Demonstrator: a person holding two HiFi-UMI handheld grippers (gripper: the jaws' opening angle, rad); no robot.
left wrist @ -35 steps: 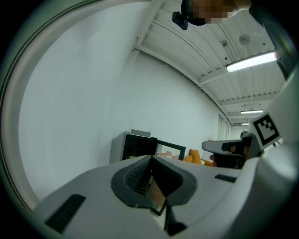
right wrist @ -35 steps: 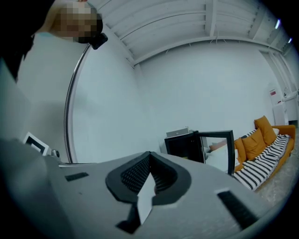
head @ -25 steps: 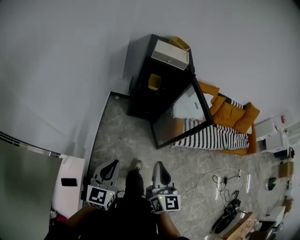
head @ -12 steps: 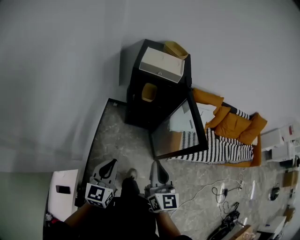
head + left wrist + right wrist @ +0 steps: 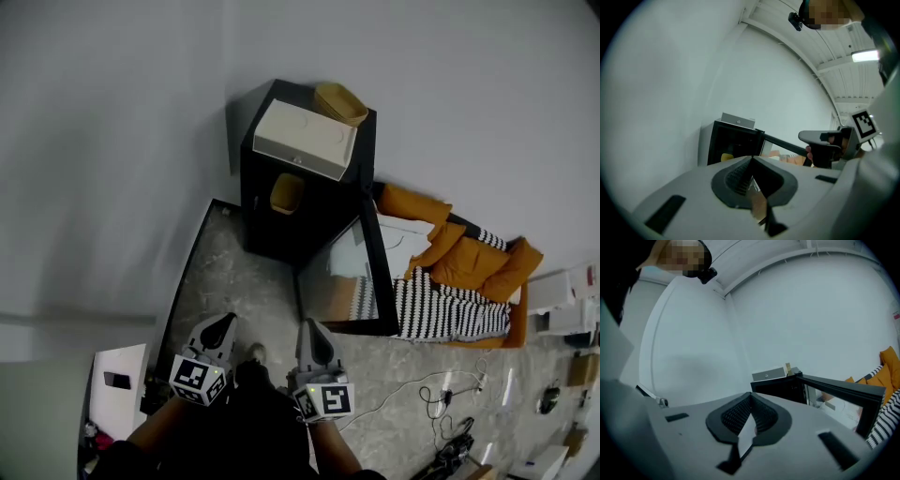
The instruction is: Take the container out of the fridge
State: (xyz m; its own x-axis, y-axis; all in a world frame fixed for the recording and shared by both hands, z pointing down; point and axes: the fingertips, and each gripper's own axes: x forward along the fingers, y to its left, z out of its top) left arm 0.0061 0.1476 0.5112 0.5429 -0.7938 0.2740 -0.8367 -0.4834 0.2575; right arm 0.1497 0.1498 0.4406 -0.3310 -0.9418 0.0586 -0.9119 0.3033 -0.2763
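While the fridge (image 5: 264,223) stands at the far side of the floor (image 5: 234,286) with its glass door (image 5: 345,274) swung open to the right, the yellow container (image 5: 285,193) sits inside it, upper left of the opening. Left gripper (image 5: 225,322) and right gripper (image 5: 307,327) are side by side at the near edge, well apart from the fridge. Each has its jaws together at the tips, nothing between them. A white box (image 5: 305,141) lies on top of the fridge.

A white box (image 5: 305,141) sits at twelve o'clock; orange cushions (image 5: 461,259) lie on a striped mattress (image 5: 450,315) at three o'clock.
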